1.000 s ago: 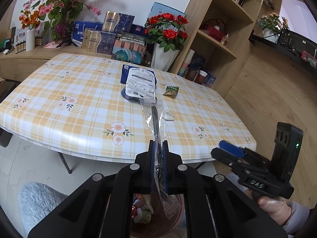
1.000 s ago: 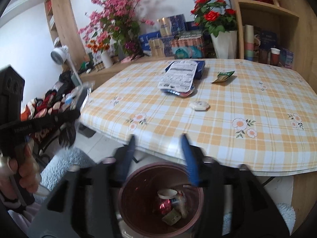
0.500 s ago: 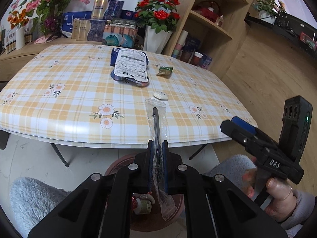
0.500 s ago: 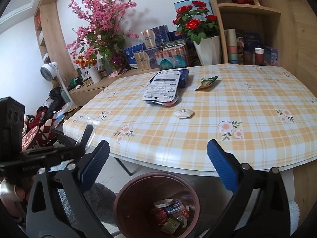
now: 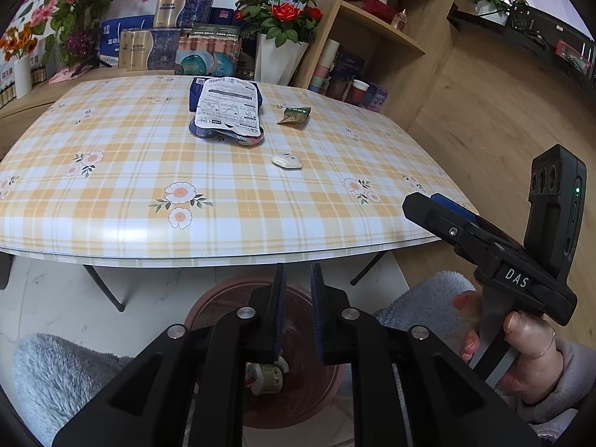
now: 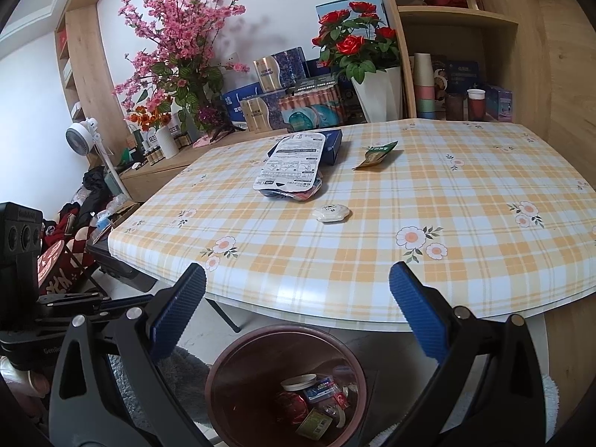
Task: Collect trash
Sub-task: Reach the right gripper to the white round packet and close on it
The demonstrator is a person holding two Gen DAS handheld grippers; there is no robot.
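Note:
My left gripper (image 5: 297, 287) hangs over the brown trash bin (image 5: 208, 305), its jaws slightly apart and empty. The bin (image 6: 238, 357) holds several pieces of trash. My right gripper (image 6: 296, 305) is wide open and empty above the bin's near side, below the table edge. On the checked table (image 5: 111, 186) lie a white printed pouch (image 5: 227, 108) on a blue box, a green wrapper (image 5: 295, 114) and a small white packet (image 5: 287, 161). In the right wrist view these are the pouch (image 6: 292, 164), the wrapper (image 6: 376, 152) and the packet (image 6: 331, 213).
A white vase of red roses (image 5: 279, 48) and gift boxes (image 5: 167, 44) stand behind the table. Wooden shelves (image 5: 383, 26) rise at the right. Grey fluffy rugs (image 5: 56, 376) lie on the floor beside the bin. A fan (image 6: 83, 136) stands at the left.
My left gripper has let go of the clear plastic wrapper, which is gone from its jaws. The jaws have parted a little. The right gripper has opened wide.

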